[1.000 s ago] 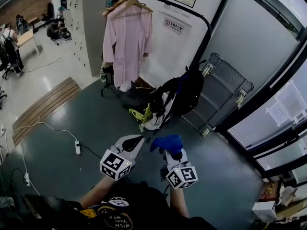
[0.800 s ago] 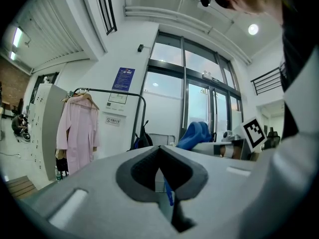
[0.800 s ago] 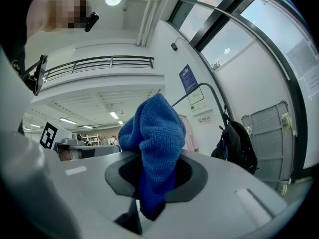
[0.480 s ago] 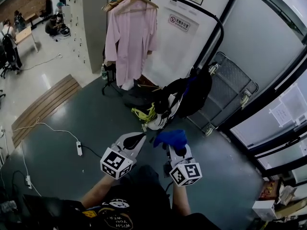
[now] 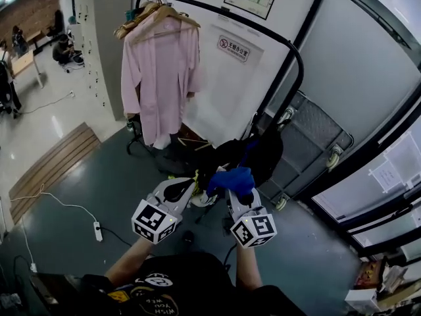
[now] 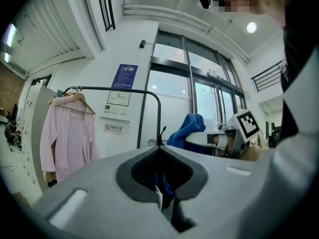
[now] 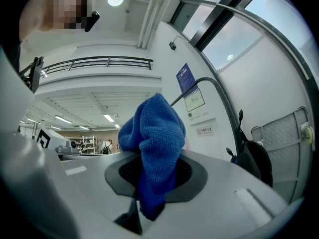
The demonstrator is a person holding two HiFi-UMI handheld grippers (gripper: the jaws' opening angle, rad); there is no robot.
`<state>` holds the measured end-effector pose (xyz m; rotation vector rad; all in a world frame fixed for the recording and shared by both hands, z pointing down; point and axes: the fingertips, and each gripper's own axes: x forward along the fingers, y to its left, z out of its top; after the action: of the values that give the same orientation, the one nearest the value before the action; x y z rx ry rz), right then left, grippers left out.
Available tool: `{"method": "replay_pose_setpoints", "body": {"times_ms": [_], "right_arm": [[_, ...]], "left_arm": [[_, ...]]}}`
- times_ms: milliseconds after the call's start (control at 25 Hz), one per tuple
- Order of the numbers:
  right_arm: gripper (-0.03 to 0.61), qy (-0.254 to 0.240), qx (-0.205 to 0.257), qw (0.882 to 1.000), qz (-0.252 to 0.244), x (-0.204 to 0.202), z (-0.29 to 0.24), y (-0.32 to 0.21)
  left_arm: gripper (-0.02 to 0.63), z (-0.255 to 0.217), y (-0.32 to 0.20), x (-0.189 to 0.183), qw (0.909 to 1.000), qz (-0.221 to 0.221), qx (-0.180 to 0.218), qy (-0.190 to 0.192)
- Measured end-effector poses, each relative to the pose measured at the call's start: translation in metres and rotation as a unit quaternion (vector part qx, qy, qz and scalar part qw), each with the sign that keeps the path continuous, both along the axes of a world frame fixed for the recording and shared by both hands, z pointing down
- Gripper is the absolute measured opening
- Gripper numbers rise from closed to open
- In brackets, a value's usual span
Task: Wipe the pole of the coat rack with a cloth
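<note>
Right gripper (image 5: 228, 195) clamps cloth (image 5: 231, 179); black backpack (image 5: 266, 151) hangs against the rack pole (image 5: 290, 83).

Coat rack (image 5: 291, 71): pole black, slight gloss. Shirt (image 5: 160, 78) hanging on it: pale pink, plain. Hanger (image 5: 161, 15): tan wood. Cloth (image 5: 231, 178) in front of the rack's foot: bright blue, plain, looped weave. Right gripper (image 5: 231, 193) and left gripper (image 5: 189, 184): light grey shells, dark grey inside the throat. Their cubes are white with black square marker patterns. Bag (image 5: 263, 151) at the rack's foot: black. Wall (image 5: 217, 91) behind the rack: white. Sign (image 5: 233, 48) on it: white with a red circle mark. Floor (image 5: 85, 196) in front of the rack: dark grey-green. Lockers (image 5: 99, 38) left of the rack: grey.
</note>
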<state>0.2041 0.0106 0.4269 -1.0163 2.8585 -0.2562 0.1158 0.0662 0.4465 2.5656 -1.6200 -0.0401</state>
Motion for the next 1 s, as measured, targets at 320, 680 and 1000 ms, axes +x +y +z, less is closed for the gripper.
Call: {"method": "replay_pose_setpoints", "body": {"times_ms": [320, 680, 1000], "right_arm": [[0.08, -0.01, 0.028, 0.999, 0.042, -0.014, -0.071, -0.189], [0.081, -0.071, 0.112, 0.983, 0.13, -0.04, -0.208, -0.336], [0.089, -0.107, 0.117, 0.977, 0.146, -0.1, -0.255, -0.4]], "left_arm": [[0.003, -0.005, -0.113, 0.003, 0.9999, -0.003, -0.003, -0.014], [0.003, -0.013, -0.199, -0.04, 0.9996, 0.026, 0.009, -0.002], [0.003, -0.03, -0.266, -0.123, 0.9979, 0.059, 0.027, -0.002]]}}
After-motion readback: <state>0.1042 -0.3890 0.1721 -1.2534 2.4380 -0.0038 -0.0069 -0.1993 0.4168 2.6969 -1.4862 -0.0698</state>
